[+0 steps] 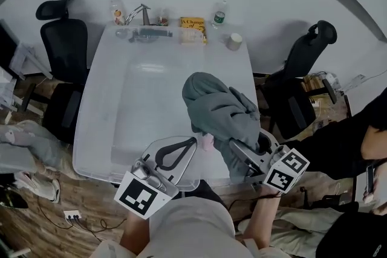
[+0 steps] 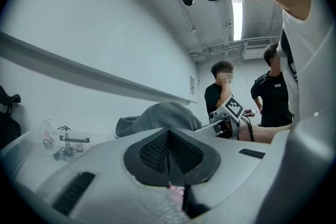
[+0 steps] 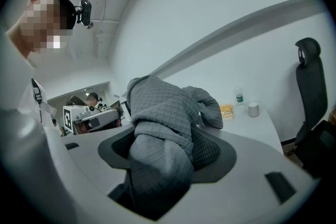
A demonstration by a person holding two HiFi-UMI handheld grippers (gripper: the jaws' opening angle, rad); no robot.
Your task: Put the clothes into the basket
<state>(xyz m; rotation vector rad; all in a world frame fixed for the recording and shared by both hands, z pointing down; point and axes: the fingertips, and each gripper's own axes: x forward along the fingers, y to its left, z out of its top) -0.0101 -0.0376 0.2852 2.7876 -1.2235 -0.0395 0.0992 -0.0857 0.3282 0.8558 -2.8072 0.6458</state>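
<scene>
You are in the carrying step. Your right hand-held gripper (image 1: 248, 145) has its jaws clamped on a thick fold of the grey quilted garment (image 1: 221, 112). In the right gripper view the cloth fills the gap between the pads and hangs down below them. The rest of it rises in a bunched heap ahead of the jaws, and a sleeve seems to trail onto the surface beyond.

Your left hand-held gripper (image 1: 193, 142) sits just to the left of the right one with its jaws brought together. A small pink scrap (image 1: 207, 142) shows right at its tips, and I cannot tell whether it is pinched.

What looks like the pale, see-through basket (image 1: 121, 130) stands on the table (image 1: 245, 69), ahead of the left gripper and to the left of the garment. I judge that the garment is not yet inside it.

For the next move, carry the whole bundle leftward and forward from the right gripper until the heap and the trailing sleeve are over the opening. Then lower the bundle and spread the jaws so the fold drops free. Use the left gripper to tuck in any cloth that drapes over the rim.
</scene>
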